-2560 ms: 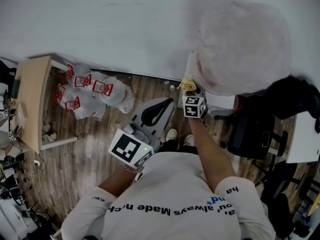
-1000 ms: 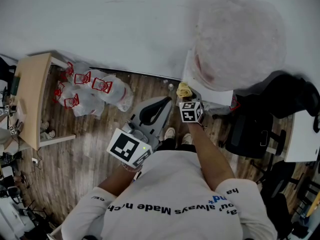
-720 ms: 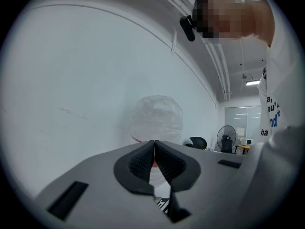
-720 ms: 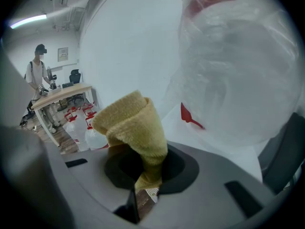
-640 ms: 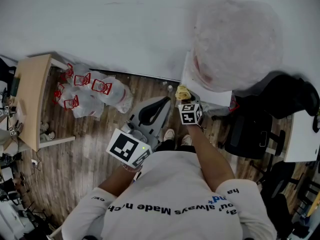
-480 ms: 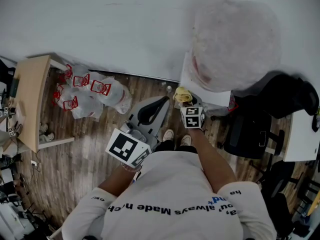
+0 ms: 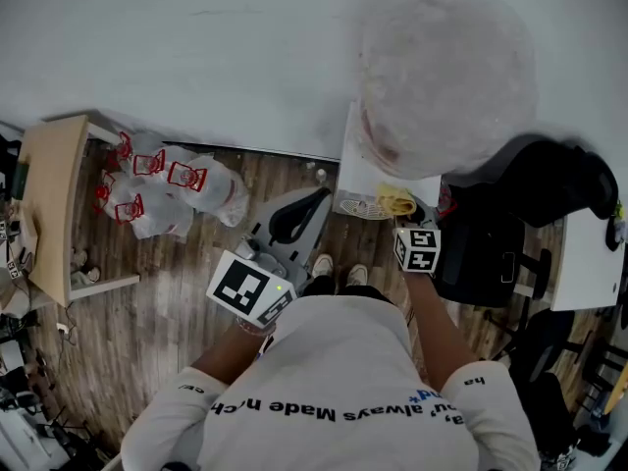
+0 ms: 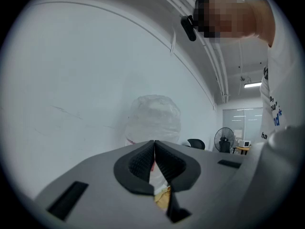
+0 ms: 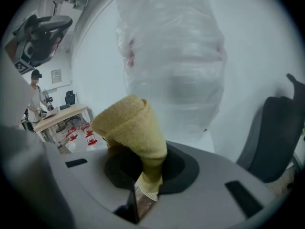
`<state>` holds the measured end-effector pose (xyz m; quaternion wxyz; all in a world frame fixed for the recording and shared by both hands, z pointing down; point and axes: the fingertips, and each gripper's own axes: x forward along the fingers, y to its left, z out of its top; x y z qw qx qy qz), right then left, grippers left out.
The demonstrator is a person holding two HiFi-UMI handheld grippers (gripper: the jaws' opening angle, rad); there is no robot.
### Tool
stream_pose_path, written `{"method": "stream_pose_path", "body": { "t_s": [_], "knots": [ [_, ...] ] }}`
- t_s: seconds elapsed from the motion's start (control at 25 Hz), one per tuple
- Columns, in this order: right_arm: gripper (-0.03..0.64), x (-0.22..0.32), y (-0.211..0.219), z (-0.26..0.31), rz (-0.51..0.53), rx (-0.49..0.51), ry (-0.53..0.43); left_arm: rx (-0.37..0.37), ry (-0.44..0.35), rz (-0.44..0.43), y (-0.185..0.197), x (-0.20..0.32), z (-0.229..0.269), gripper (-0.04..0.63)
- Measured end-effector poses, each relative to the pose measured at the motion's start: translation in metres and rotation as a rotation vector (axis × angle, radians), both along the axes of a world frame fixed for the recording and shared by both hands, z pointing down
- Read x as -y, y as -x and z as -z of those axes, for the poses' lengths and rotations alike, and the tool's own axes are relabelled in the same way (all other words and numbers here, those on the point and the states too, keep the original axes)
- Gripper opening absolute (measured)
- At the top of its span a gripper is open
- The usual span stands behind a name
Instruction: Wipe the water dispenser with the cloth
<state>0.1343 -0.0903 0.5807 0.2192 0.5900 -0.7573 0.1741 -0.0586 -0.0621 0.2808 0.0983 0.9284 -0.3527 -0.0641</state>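
The right gripper [image 9: 143, 178] has its fingers clamped on the lower end of the yellow cloth [image 9: 129, 125], whose bunched head stands free above them, just beside the white body of the water dispenser [image 7: 361, 173] and below its plastic-wrapped bottle [image 7: 446, 81]; the left gripper [image 8: 154, 160] hangs back near the person's body, fingers pressed together on nothing. The cloth looks soft, light and limp, so it likely wipes best with the free bunch pressed flat; the film over the bottle probably crinkles and drags, and the tall dispenser may rock under a hard push. The wall [image 7: 196, 47] backs the dispenser and a black chair [image 7: 491, 258] crowds its right side; the wooden floor [image 7: 186, 273] to its left gives more room.
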Motion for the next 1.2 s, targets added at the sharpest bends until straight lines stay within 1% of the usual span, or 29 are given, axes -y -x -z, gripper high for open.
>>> {"method": "stream_pose_path", "body": {
  "t_s": [0.36,0.56,0.76,0.92,1.2],
  "knots": [
    [0.064,0.014,-0.101,0.006,-0.102,-0.047,-0.008,0.003,-0.002,-0.001,-0.012,-0.002,0.001,0.02],
    [0.064,0.034,-0.137,-0.002,-0.133,-0.023,-0.009,0.009,0.002,0.01,-0.013,-0.001,0.0,0.02],
    [0.064,0.061,-0.162,-0.01,-0.145,0.029,-0.003,0.016,0.003,0.025,-0.015,-0.001,0.0,0.02],
    [0.063,0.084,-0.174,-0.011,-0.186,0.06,0.026,0.022,0.005,0.038,-0.015,0.001,-0.002,0.02],
    [0.063,0.12,-0.178,-0.032,-0.177,0.125,0.061,0.034,0.009,0.064,-0.013,0.008,-0.002,0.02]
  ]
}}
